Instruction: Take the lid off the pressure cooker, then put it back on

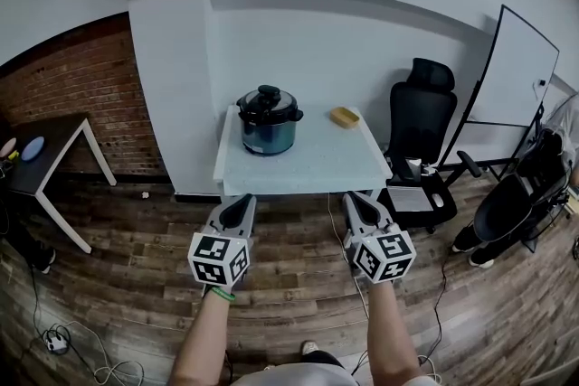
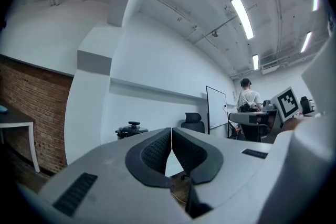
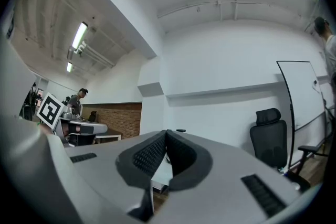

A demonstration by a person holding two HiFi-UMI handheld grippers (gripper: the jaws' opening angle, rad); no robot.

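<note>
Nearest in, both tools ride low and side by side over the wood floor (image 1: pixel 298 280). The left tool (image 1: pixel 242 200) has its jaws pressed together on nothing, and the right tool (image 1: pixel 355 197) is the same, closed and empty. Ahead is the white bench (image 1: pixel 317 160), well apart from both tips. On its far-left part sits the pressure cooker (image 1: pixel 269 131), lid (image 1: pixel 269 107) on, black knob (image 1: pixel 269 91) on top. This looks like the approach: step in, open one tool before arriving, and come down square on the knob. Brace a side handle (image 1: pixel 295 114) with the other so the pot can't slide. The yellow dish (image 1: pixel 344 117) at far right sits clear of the path.
</note>
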